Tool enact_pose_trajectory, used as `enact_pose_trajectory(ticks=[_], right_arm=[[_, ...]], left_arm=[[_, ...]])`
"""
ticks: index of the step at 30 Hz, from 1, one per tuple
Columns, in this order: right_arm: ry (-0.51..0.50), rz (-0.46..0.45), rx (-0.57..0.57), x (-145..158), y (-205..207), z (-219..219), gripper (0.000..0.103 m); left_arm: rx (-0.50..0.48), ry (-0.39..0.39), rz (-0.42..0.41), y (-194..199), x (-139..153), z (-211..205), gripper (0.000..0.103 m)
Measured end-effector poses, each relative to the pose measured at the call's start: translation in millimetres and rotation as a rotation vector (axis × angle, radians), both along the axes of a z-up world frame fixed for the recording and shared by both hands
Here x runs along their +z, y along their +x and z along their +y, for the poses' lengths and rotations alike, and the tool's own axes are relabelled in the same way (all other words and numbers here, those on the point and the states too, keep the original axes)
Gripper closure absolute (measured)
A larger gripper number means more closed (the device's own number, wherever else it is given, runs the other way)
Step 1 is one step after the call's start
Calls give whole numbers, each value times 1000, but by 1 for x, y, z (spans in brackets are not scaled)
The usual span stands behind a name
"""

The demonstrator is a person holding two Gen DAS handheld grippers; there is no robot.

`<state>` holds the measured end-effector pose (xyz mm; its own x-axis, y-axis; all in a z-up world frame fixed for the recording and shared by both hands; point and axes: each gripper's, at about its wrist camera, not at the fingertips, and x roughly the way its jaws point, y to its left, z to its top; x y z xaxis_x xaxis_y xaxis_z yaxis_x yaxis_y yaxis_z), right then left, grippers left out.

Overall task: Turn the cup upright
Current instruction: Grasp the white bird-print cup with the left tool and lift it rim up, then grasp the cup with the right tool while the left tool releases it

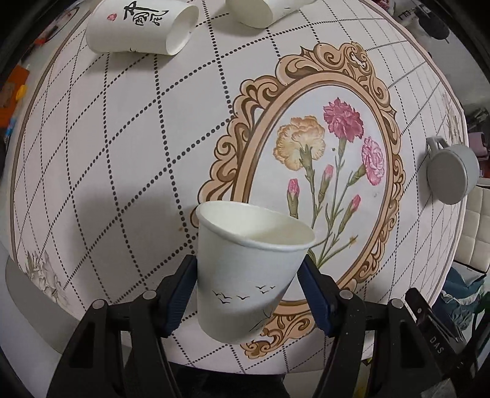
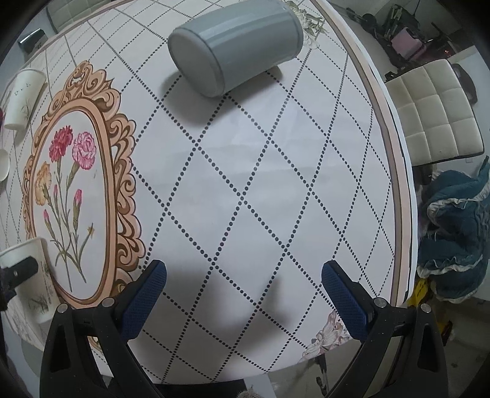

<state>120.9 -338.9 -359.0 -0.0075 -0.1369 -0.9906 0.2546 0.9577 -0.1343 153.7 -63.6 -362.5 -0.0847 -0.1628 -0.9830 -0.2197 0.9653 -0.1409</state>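
My left gripper (image 1: 248, 294) is shut on a white paper cup (image 1: 245, 272) with small printed birds, held mouth up and slightly tilted above the table's near edge. The same cup shows at the far left of the right wrist view (image 2: 27, 275). My right gripper (image 2: 245, 294) is open and empty over the dotted tablecloth (image 2: 245, 183). A grey mug lies on its side ahead of it (image 2: 235, 46), bottom toward me; it also shows in the left wrist view (image 1: 450, 171).
Two more white paper cups lie on their sides at the far end, one with black calligraphy (image 1: 137, 27) and one beside it (image 1: 263, 10). A flower medallion (image 1: 318, 171) marks the cloth. A cream chair (image 2: 435, 113) and blue fabric (image 2: 453, 245) lie beyond the right edge.
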Motion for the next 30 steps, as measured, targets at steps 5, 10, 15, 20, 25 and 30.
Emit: enact_pose_trajectory(ticks=[5,10,15,20,25,30], right_arm=[[-2,4,-6,-1,3,-4,1],[14,-4,-50,3,1,-9,1],[12,-11,-75,7,1,-16,1],[17,-26,-99,18,-2,-15,1],[77,-59,-138,32,-9,-8,1],[128,-86,-108,50,-13,30,1]], left_arm=[[-38,5,-7,-4,-6,-1,37],[-79,5,-19,-4,-7,-6,6],[-94,0,-29,7,5,-8,5],[-118,9,-85,7,40,-18,5],[-159,151,-274,-2,93,8,5],[-123,293,-402,-11,119,59,0]])
